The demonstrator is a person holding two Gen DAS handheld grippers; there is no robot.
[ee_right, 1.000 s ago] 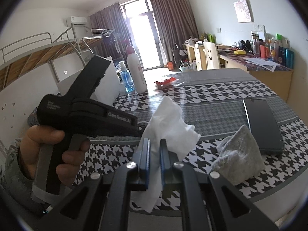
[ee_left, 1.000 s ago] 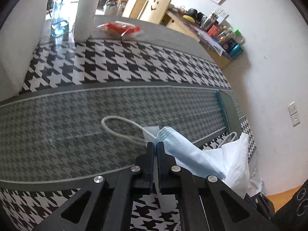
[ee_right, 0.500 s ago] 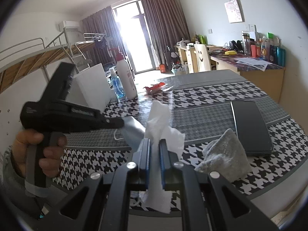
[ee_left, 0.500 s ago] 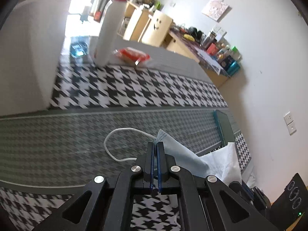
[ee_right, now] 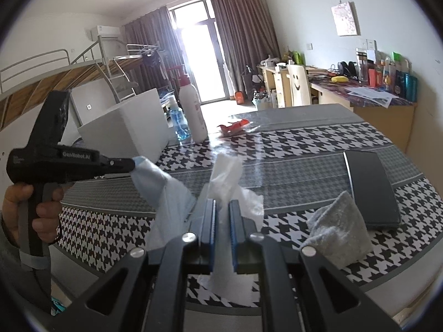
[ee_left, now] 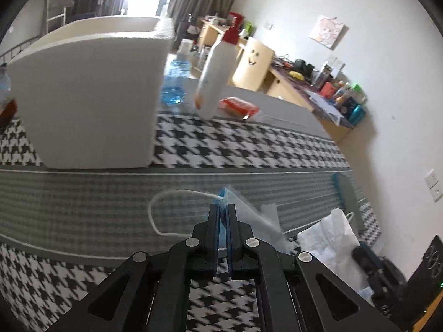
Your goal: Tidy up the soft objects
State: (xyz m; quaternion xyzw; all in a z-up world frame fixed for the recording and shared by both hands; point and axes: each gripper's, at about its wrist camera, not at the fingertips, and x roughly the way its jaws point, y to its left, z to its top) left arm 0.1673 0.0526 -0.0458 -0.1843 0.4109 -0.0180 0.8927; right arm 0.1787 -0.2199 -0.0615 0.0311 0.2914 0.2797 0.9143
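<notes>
My left gripper (ee_left: 223, 207) is shut on a light blue face mask (ee_left: 249, 215) and holds it above the houndstooth table; its white ear loop (ee_left: 155, 213) hangs to the left. In the right wrist view the left gripper (ee_right: 132, 164) shows at the left with the mask (ee_right: 163, 191) hanging from it. My right gripper (ee_right: 221, 204) is shut on a white tissue (ee_right: 227, 177), held above the table beside the mask. The tissue also shows in the left wrist view (ee_left: 329, 238). A grey cloth (ee_right: 340, 232) lies on the table to the right.
A white box (ee_left: 91, 94) (ee_right: 130, 127) stands at the table's far left, with a white bottle (ee_right: 193, 119), a blue water bottle (ee_right: 178, 124) and a red packet (ee_right: 232, 126) beside it. A dark phone (ee_right: 371, 188) lies at the right, behind the grey cloth.
Both grippers have lifted and moved towards the white box with the mask and tissue in them. The left wrist view has swung up so the box now fills its upper left.
</notes>
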